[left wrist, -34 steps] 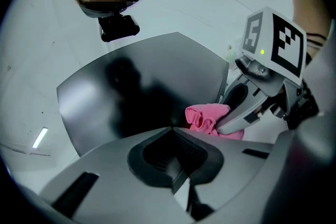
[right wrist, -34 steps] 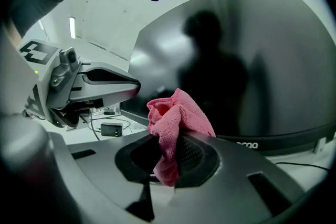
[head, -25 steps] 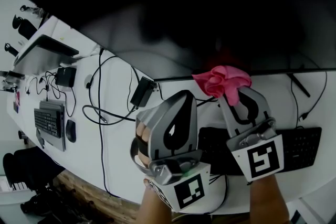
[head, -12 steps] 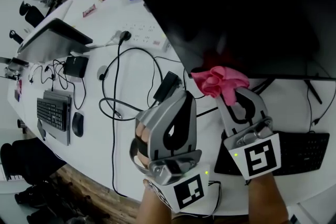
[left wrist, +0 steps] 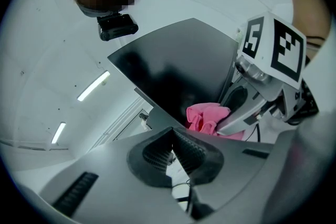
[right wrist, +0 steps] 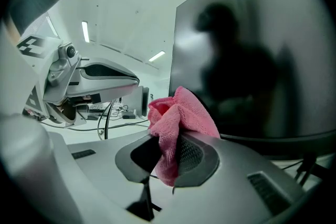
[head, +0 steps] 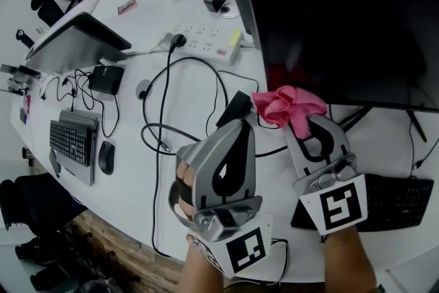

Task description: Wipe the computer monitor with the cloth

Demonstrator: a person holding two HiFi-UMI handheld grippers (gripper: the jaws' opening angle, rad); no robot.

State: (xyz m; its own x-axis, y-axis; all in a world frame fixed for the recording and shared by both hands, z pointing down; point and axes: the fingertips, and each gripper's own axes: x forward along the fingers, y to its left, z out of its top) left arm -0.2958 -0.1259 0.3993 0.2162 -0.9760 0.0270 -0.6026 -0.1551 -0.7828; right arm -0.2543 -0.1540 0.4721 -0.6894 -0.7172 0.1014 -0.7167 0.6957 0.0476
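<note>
White desk (head: 127, 175), cluttered w/ cables (head: 164, 96). Pink cloth (head: 288, 105) bunched up and pinched betw. the pads of the right gripper (head: 304, 121), poking out past the tips, at the lower left corner of the dark monitor (head: 343, 10). Just beside the screen, w/ a reddish reflection in the glass above it (actual contact can't be told). In the right gripper view, same cloth (right wrist: 181, 113) clamped in the right gripper (right wrist: 168, 149), a tail hanging below the pads, monitor (right wrist: 252, 60) close behind. Left gripper (head: 240, 128) just left of the right one, near the cloth but not touching; in the left gripper view its pads closed tip to tip, left gripper (left wrist: 172, 152) w/ nothing held, cloth (left wrist: 207, 115) and monitor (left wrist: 178, 65) ahead. Black keyboard (head: 387, 199) under the right gripper. Further out: adapter (head: 234, 106), power strip (head: 206, 39), laptop (head: 75, 44), 2nd keyboard (head: 68, 144) and mouse (head: 106, 158) at far left.
</note>
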